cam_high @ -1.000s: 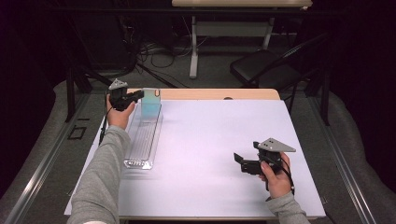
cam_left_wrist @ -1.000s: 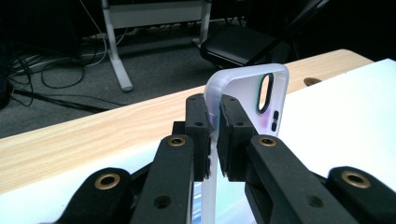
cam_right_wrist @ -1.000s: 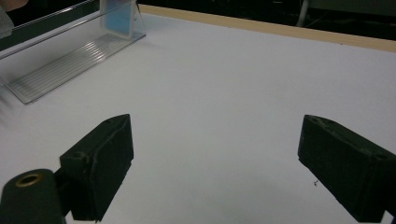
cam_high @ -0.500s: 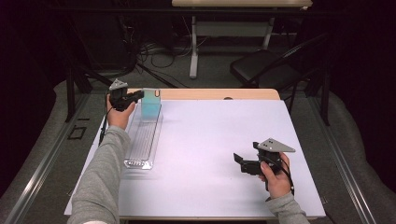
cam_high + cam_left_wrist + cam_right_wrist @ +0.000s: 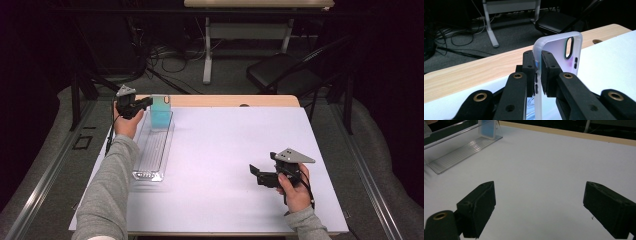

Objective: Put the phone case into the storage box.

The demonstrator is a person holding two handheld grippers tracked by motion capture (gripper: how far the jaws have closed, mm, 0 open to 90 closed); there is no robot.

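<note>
A translucent phone case (image 5: 560, 57) with a bluish tint (image 5: 161, 111) stands upright at the far end of a clear ridged tray (image 5: 153, 150). My left gripper (image 5: 538, 72) is shut on the case's side edge, its pads pressing both faces; from above it sits at the tray's far left (image 5: 142, 104). My right gripper (image 5: 255, 172) rests low over the white table surface near the front right, jaws wide open with nothing between them (image 5: 539, 207). The case (image 5: 487, 127) and tray (image 5: 456, 155) appear far off in the right gripper view.
The white mat (image 5: 225, 150) covers most of a wooden table (image 5: 225, 101). Beyond the far edge stand a black chair (image 5: 285, 75), a white table leg (image 5: 207, 50) and loose cables on the floor.
</note>
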